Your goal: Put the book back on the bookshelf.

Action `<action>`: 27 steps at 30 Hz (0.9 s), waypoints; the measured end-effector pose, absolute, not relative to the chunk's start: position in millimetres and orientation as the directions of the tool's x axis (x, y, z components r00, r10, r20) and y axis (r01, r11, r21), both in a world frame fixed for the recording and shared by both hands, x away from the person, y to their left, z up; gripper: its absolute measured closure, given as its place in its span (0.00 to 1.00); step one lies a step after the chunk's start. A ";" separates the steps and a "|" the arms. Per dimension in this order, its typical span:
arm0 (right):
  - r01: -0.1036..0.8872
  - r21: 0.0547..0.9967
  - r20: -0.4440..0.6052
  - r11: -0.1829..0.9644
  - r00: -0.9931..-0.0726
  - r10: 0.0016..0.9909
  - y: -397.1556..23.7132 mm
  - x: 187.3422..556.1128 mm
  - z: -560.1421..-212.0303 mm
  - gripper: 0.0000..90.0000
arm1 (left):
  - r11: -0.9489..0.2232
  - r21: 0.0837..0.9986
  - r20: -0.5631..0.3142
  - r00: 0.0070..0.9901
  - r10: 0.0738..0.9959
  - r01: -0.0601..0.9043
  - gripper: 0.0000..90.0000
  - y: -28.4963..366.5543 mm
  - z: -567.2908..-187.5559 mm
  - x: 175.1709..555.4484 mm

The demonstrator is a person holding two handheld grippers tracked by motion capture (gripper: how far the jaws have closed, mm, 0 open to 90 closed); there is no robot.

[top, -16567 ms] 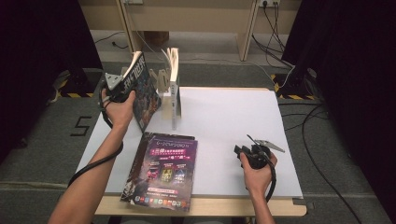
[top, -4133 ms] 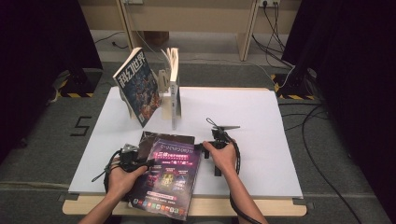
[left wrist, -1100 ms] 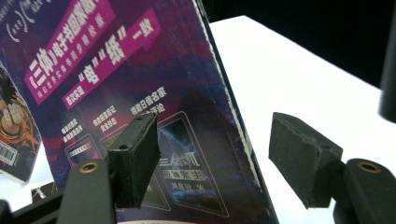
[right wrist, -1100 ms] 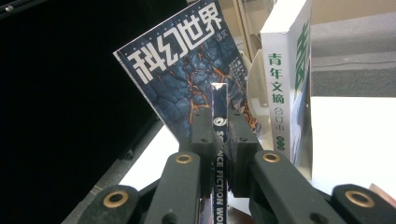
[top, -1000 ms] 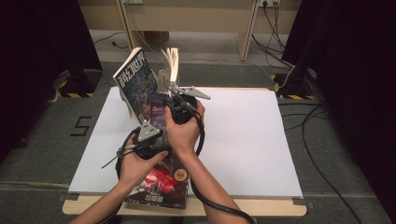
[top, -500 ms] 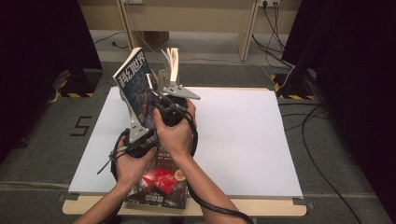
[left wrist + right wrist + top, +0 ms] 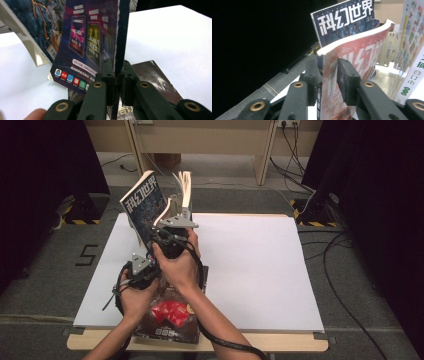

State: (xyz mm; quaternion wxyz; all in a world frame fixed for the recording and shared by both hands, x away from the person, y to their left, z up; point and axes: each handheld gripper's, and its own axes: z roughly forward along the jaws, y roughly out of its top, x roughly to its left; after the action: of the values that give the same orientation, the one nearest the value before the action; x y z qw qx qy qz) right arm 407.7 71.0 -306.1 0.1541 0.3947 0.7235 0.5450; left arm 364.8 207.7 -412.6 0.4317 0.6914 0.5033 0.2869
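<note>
A white table point(image 7: 250, 265) carries a flat magazine point(image 7: 170, 320) and a metal bookstand point(image 7: 186, 212).

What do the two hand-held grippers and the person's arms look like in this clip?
Both the left gripper and the right gripper are black with a grey three-cornered plate on top and a black cable trailing off. Seen close in the gripper views, their jaws are matte black linkages joined by brass-coloured rivets. The forearms are bare, with no sleeves or gloves visible.

Magazine held on edge beside the bookend

The purple-covered magazine point(image 7: 85, 42) stands nearly upright on the counter point(image 7: 250, 265), just left of the metal bookend point(image 7: 390, 47), close against the blue-covered magazine point(image 7: 142, 202) leaning there. Its red-and-white top edge point(image 7: 352, 47) curves over. Another magazine point(image 7: 170, 320) lies flat nearer the counter's front edge.
</note>
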 end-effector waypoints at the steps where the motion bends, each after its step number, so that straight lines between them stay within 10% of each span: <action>1: 0.410 0.908 0.224 0.088 -0.652 0.724 69.4 407.3 -305.3 0.77 | -0.108 0.886 -0.052 0.329 0.943 0.452 0.93 209.5 -412.9 365.6; 27: 0.413 0.904 0.326 -0.108 -0.505 0.799 -50.3 406.8 -316.5 0.75 | 0.018 0.953 -0.123 0.333 0.935 0.303 0.93 252.1 -367.7 380.1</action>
State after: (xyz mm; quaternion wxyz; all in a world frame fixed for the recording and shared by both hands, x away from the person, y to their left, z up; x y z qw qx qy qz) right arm 406.8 -50.3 -316.5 0.1668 0.4689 0.6466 0.5781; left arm 380.1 252.1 -367.7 0.5180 0.6308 0.4906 0.3050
